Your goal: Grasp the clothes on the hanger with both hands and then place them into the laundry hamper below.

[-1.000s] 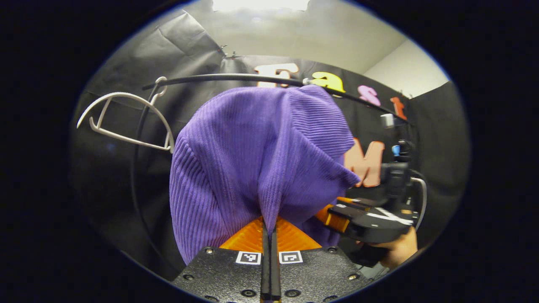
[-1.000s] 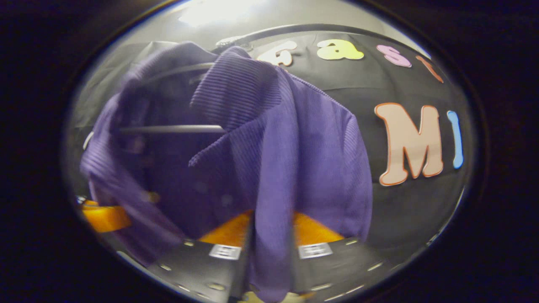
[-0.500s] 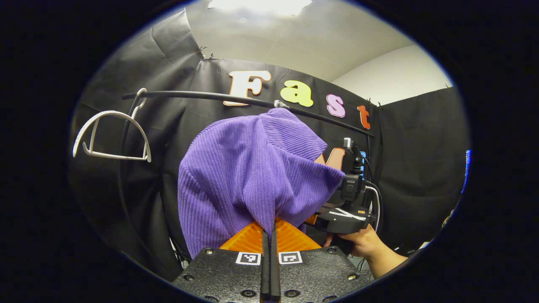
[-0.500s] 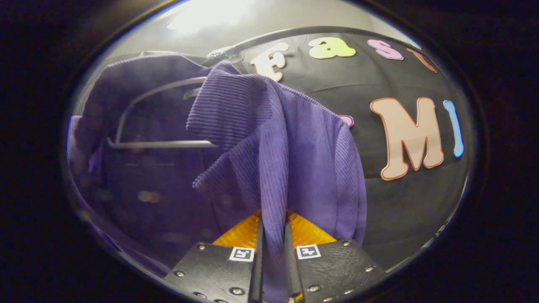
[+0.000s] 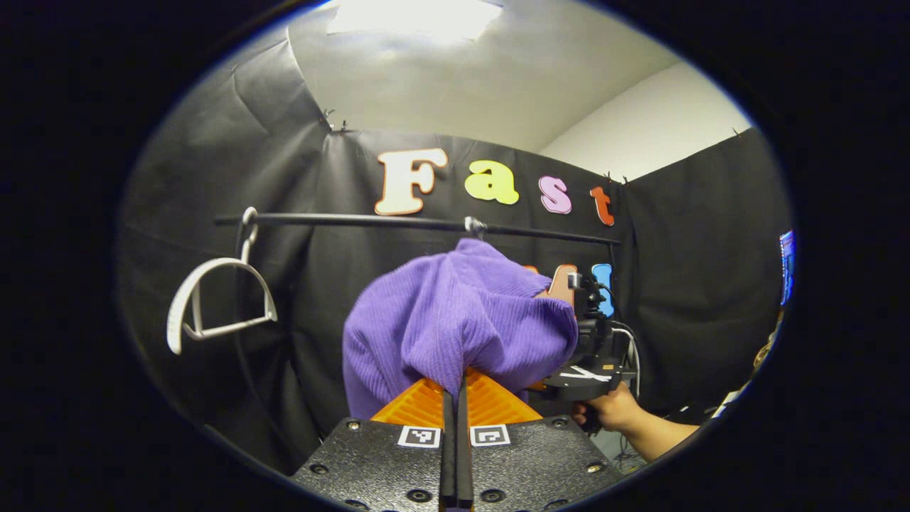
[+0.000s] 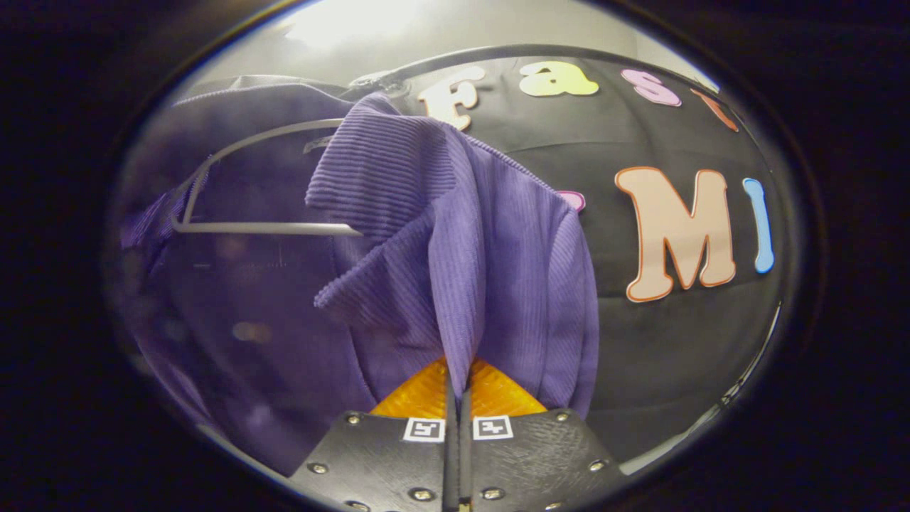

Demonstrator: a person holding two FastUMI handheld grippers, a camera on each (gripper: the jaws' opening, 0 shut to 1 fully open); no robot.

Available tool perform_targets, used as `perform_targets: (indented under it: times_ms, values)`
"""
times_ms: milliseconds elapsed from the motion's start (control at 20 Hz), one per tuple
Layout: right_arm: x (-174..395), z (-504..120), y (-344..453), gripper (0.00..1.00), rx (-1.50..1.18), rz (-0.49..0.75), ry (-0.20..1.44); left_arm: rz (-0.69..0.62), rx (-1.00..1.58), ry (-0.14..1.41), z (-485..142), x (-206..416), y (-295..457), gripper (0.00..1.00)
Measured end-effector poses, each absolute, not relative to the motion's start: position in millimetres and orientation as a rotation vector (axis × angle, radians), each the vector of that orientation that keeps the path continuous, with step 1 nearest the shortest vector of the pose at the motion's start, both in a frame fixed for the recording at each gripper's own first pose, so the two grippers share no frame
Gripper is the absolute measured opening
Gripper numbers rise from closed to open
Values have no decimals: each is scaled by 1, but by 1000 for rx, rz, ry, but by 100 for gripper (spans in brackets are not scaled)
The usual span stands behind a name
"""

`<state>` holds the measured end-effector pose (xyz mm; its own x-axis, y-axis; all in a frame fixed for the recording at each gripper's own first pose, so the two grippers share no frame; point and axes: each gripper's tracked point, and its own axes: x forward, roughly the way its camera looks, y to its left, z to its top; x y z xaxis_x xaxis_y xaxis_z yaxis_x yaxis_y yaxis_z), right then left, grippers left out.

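A purple ribbed garment hangs on a hanger from a black rail. My left gripper is shut on a fold of its near shoulder. In the left gripper view my right gripper, held by a hand, sits at the garment's far side. In the right gripper view the purple garment drapes over a white hanger, and my right gripper is shut on a pinched fold below the collar. The hamper is out of sight.
An empty white hanger hangs at the left end of the rail in the left gripper view. Black cloth walls close in the back and both sides. A pale ceiling with a bright light is overhead.
My right gripper's fingers have closed fully onto the fold of cloth. My left gripper has drawn back from the rail with the cloth in its grip, so the garment looks smaller and lower.
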<state>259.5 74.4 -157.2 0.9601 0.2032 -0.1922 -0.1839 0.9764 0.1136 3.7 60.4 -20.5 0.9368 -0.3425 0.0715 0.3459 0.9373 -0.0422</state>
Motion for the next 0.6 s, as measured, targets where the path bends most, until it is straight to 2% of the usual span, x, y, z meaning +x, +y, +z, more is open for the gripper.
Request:
perform_targets:
  times_ms: [200, 450, 550, 600]
  values:
    - [256, -139, 71, 0, 34, 128, 151, -335, -14, -107, -6, 1, 76, 0]
    - [221, -115, 86, 0, 96, 265, 137, -307, -15, -98, -8, 14, 91, 1]
    - [215, -114, 76, 4, 89, 252, 146, -298, -39, -94, -6, 19, 98, 0]
    - [212, -110, 71, 0, 86, 246, 138, -297, -49, -98, -3, 18, 102, 1]
